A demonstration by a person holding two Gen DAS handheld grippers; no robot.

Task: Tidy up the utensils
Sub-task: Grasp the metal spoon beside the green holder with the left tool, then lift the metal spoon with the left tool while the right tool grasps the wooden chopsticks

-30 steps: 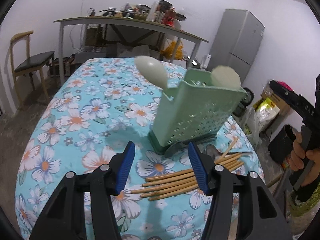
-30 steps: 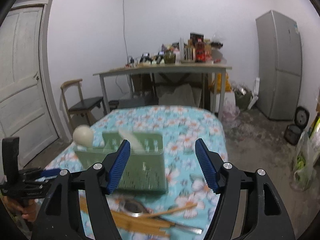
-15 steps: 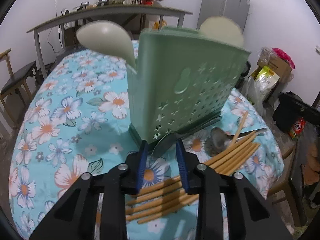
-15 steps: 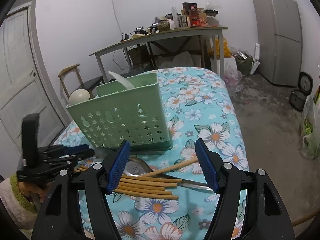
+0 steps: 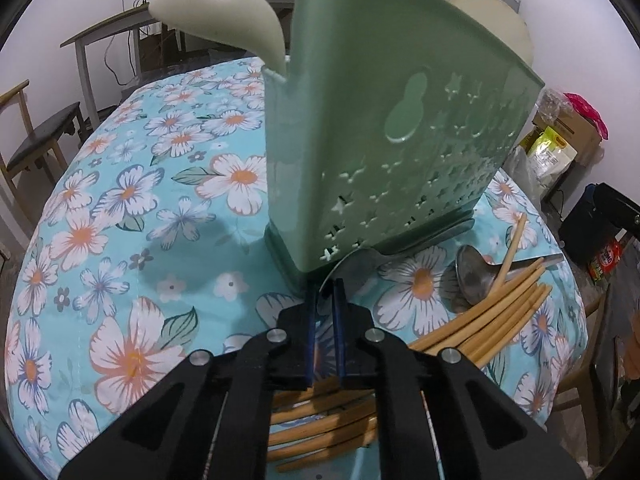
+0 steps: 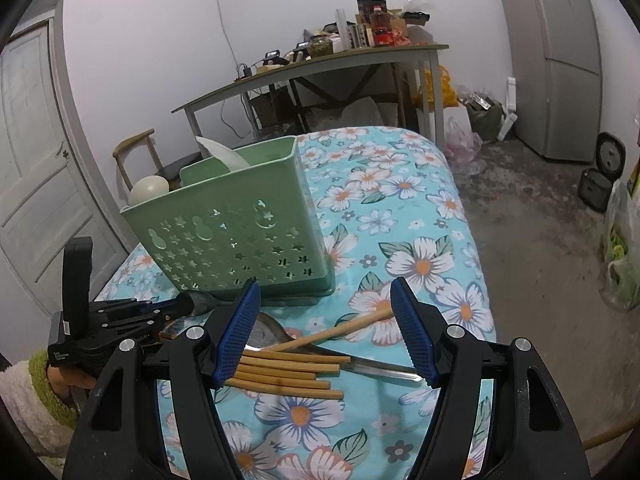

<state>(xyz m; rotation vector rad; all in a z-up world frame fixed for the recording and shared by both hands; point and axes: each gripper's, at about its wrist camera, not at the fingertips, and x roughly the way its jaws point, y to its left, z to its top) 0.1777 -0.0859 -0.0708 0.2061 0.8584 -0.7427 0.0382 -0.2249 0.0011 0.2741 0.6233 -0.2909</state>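
Note:
A green perforated utensil holder (image 5: 400,140) (image 6: 240,236) stands on the floral table with two white spoons (image 5: 224,12) (image 6: 148,190) sticking out of it. At its base lies a metal spoon (image 5: 352,260) (image 6: 202,302). My left gripper (image 5: 326,290) (image 6: 180,306) is closing, and its pads pinch the rim of that spoon's bowl. A bundle of wooden chopsticks (image 5: 480,320) (image 6: 288,372) lies in front of the holder, across a second metal spoon (image 5: 476,276) (image 6: 268,332). My right gripper (image 6: 325,292) hovers open over the chopsticks and holds nothing.
The floral tablecloth (image 5: 120,200) (image 6: 420,264) falls away at the table's near and right edges. A wooden chair (image 6: 136,156), a cluttered desk (image 6: 320,64) and a grey fridge (image 6: 560,60) stand beyond. A fuzzy sleeve (image 6: 24,392) holds the left gripper.
My left gripper moved forward and down to the holder's base, and its jaws narrowed from wide apart to a pinch on the spoon. My right gripper sank toward the chopsticks with its jaws unchanged.

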